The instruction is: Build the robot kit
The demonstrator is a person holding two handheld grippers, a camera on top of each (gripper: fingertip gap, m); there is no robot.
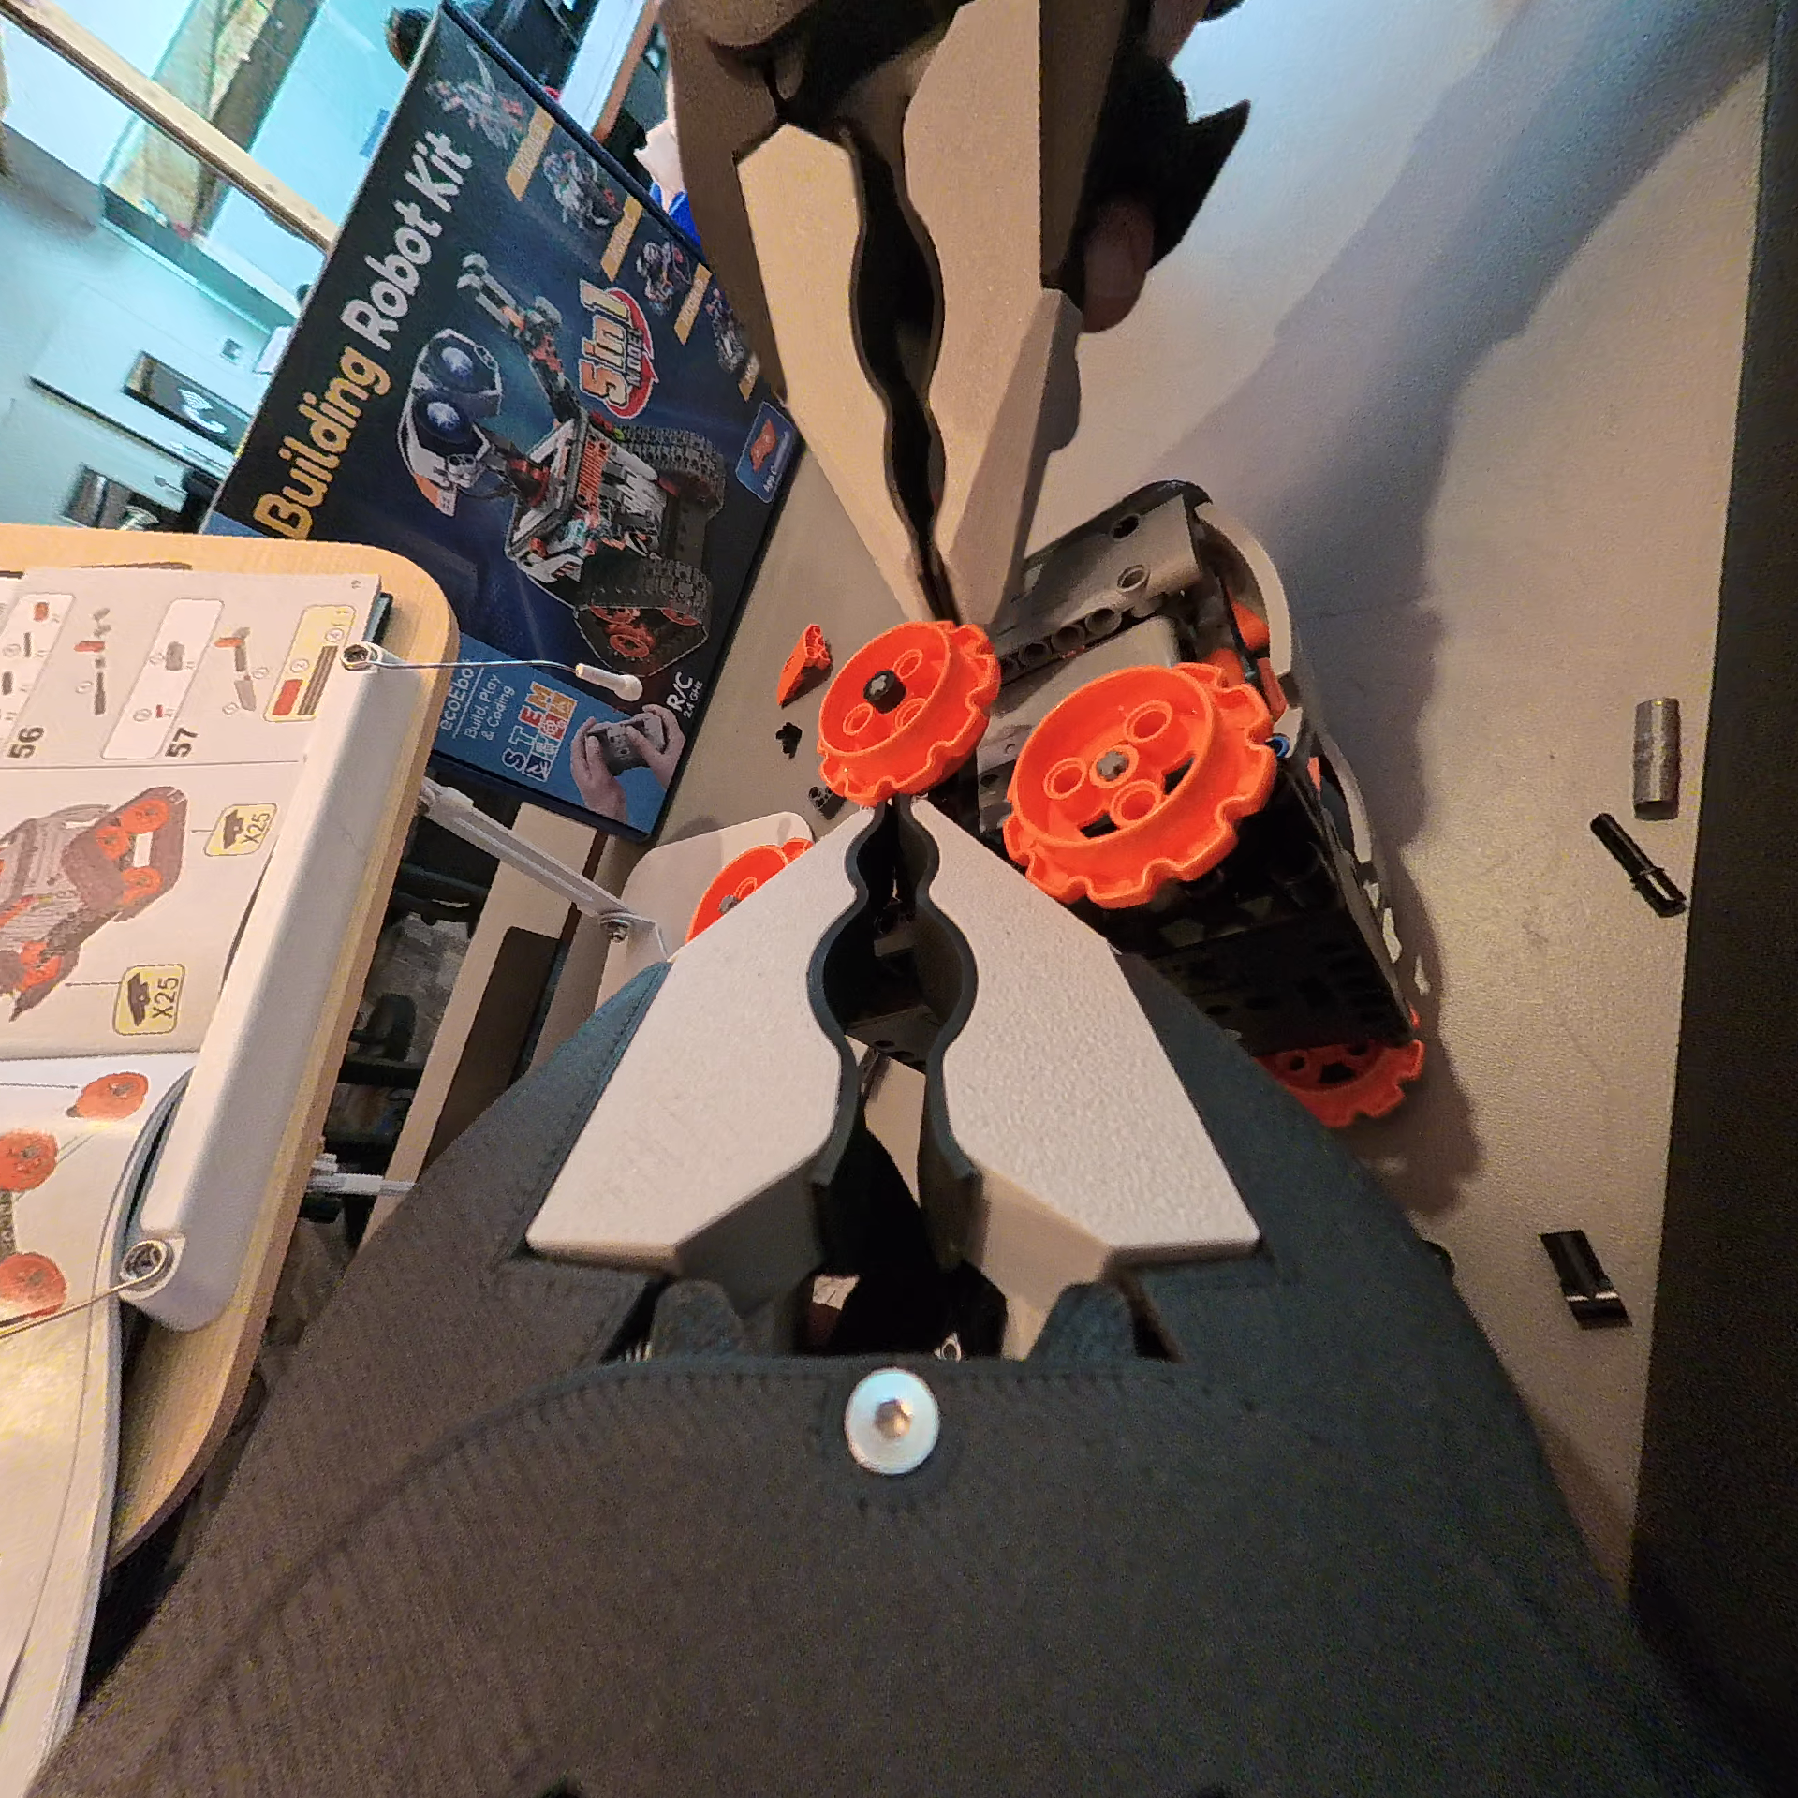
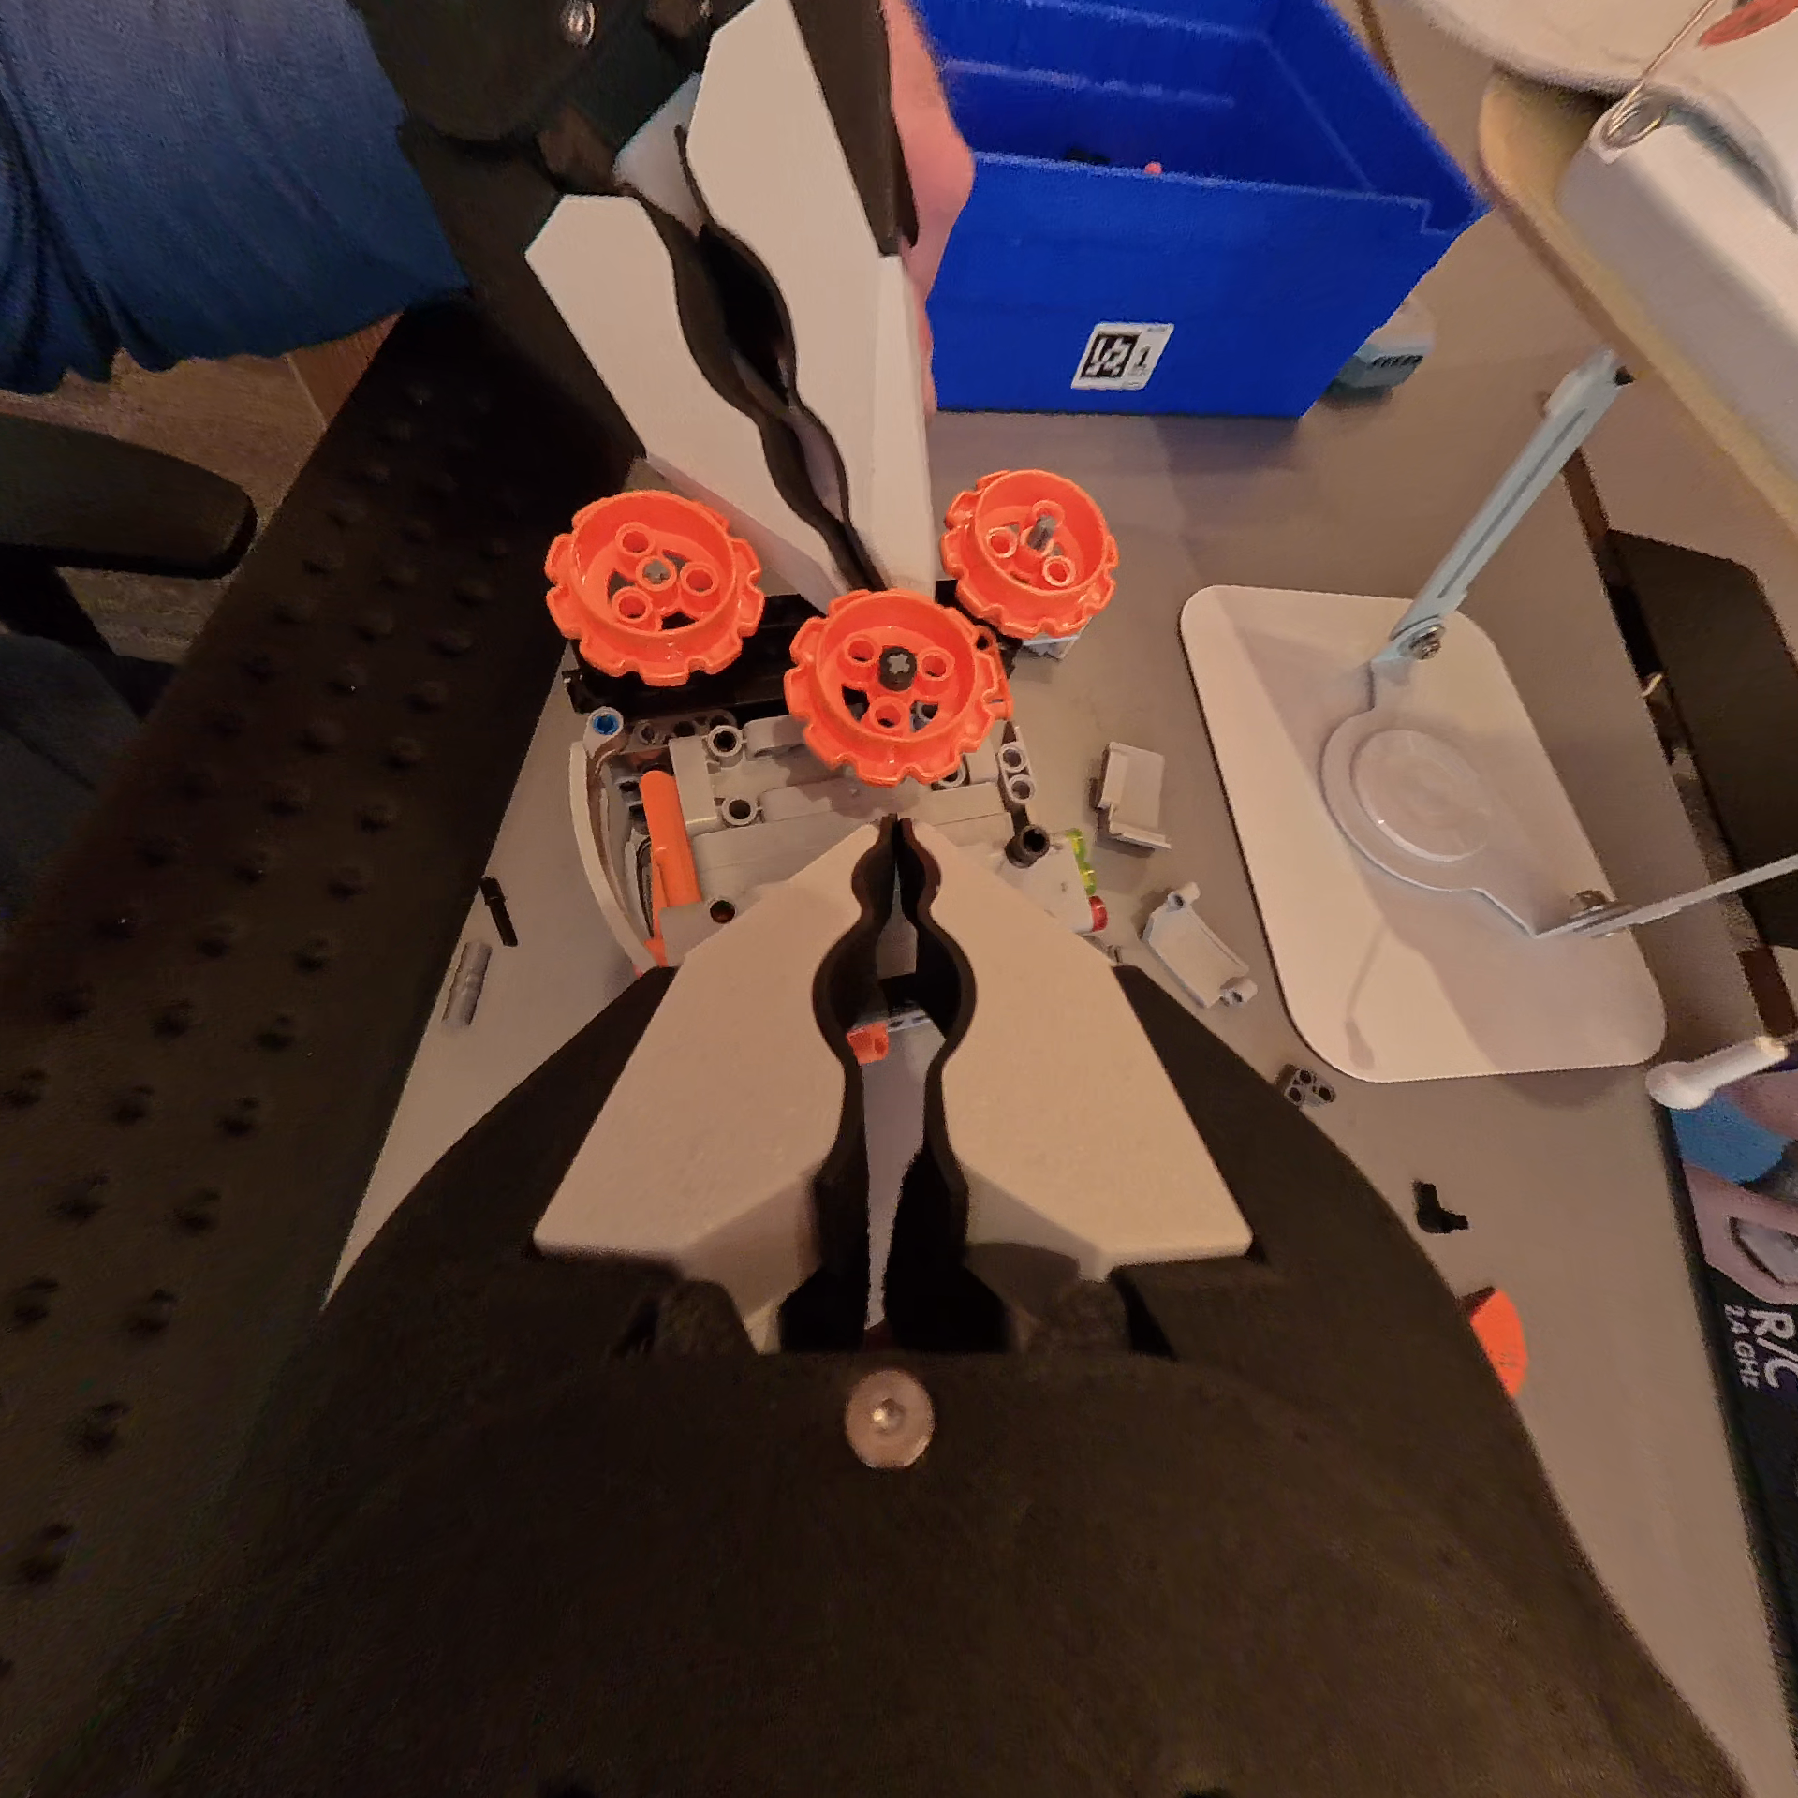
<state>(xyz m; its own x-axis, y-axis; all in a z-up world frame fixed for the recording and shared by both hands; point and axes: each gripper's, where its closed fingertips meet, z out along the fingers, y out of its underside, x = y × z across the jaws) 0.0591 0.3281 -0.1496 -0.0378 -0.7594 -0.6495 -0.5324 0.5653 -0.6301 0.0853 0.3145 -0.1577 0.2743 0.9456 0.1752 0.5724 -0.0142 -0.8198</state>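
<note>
The grey surface (image 2: 1148, 506) carries a brick-built vehicle (image 2: 778, 808) lying just beyond both claws. The left claw (image 1: 897, 812) is pressed together, its tips meeting at the rim of the middle orange wheel (image 1: 907, 710). The right claw (image 2: 897, 837) is likewise closed, tips over the grey chassis; whether either pinches anything I cannot tell. A sideways push could pop the wheel off its axle or scatter the loose black pin (image 1: 1637, 864).

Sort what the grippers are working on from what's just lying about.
At the grippers: left gripper, right gripper, middle orange wheel, toy vehicle model.
Lying about: blue bin, kit box, instruction booklet, grey bracket, black pin.
</note>
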